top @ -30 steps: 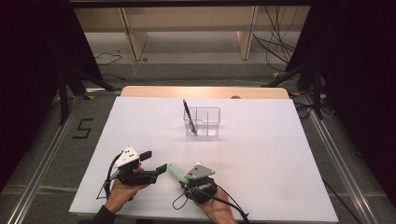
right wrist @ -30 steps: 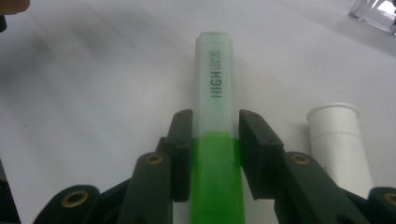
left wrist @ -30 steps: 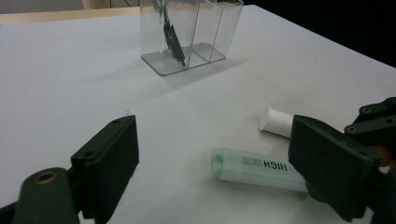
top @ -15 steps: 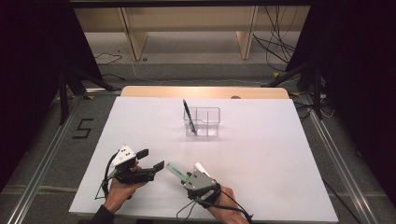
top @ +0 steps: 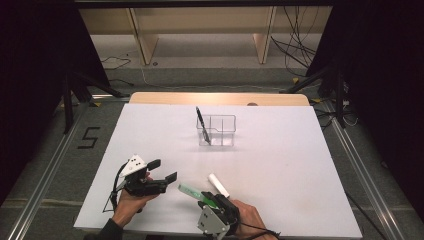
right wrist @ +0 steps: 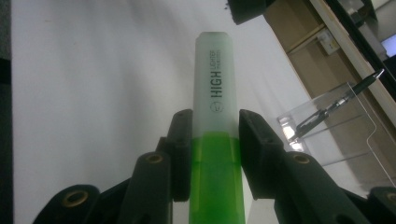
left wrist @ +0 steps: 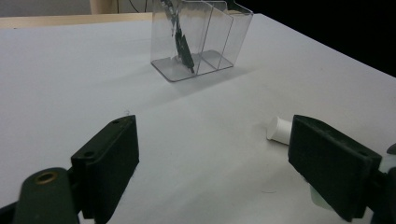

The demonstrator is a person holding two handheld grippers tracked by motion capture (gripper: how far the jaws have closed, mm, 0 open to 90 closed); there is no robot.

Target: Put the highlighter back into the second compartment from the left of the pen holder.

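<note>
- between the two black jaws of the right gripper (right wrist: 210,154) sits a green highlighter (right wrist: 214,140). the jaws press on it from both sides, so they are closed on it.
- the highlighter has a pale, see-through cap with the word "high" on it. the cap end sticks out past the jaws, and the bright green body runs back between them.
- seen from the high view, the right gripper (top: 200,195) is near the front edge of the white surface (top: 280,165), with the person's right hand (top: 245,220) behind it. the highlighter (top: 192,192) points to the left and lies almost flat.
- just beside the right gripper lies a small white tube (top: 218,184) on the surface. it is not held.
- the left gripper (top: 162,171) is close by on the left, held in the person's left hand (top: 131,201). its jaws stand wide apart with nothing between them.
- looking along the left gripper (left wrist: 210,154), the white tube (left wrist: 279,129) peeks out beside one jaw.
- farther back, near the middle of the surface, stands a clear plastic holder (top: 217,131) with walls that split it into parts. it is well apart from both grippers.
- a dark pen (top: 200,120) leans in the left part of the holder, with its top sticking out over the rim.
</note>
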